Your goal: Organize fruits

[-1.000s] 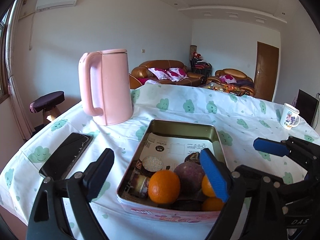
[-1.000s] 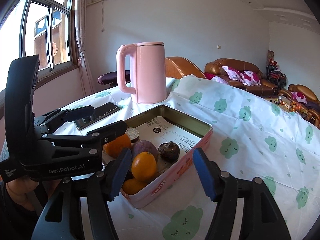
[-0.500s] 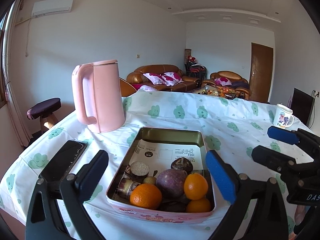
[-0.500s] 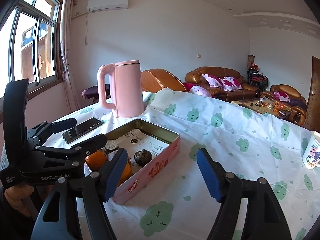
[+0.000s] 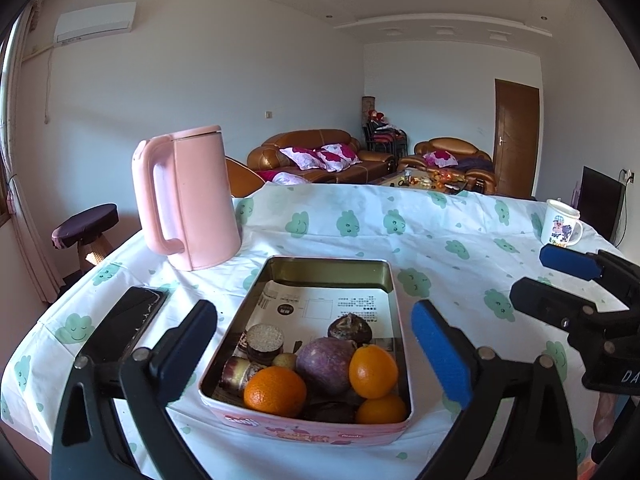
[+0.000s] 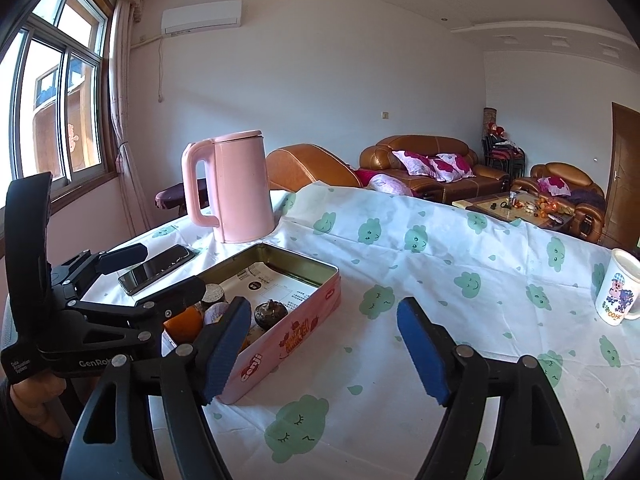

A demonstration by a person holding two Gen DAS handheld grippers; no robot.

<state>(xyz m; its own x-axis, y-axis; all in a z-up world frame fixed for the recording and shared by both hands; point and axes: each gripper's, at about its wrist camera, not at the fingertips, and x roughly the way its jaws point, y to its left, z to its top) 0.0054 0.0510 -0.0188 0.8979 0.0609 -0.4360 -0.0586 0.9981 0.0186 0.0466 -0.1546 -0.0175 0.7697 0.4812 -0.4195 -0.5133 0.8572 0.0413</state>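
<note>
A pink tin with a gold inside stands on the table. Its near end holds three oranges, a purple round fruit, a dark mangosteen and small round items. My left gripper is open and empty, hovering above the tin's near end. My right gripper is open and empty, to the right of the tin, above the tablecloth. The left gripper also shows in the right wrist view, over the fruit.
A pink kettle stands behind the tin on the left. A black phone lies left of the tin. A white cartoon mug stands at the far right. The table edge runs close in front.
Both grippers have drawn back and up from the tin. The tin looks smaller and more of the table shows. Both stay open and empty.
</note>
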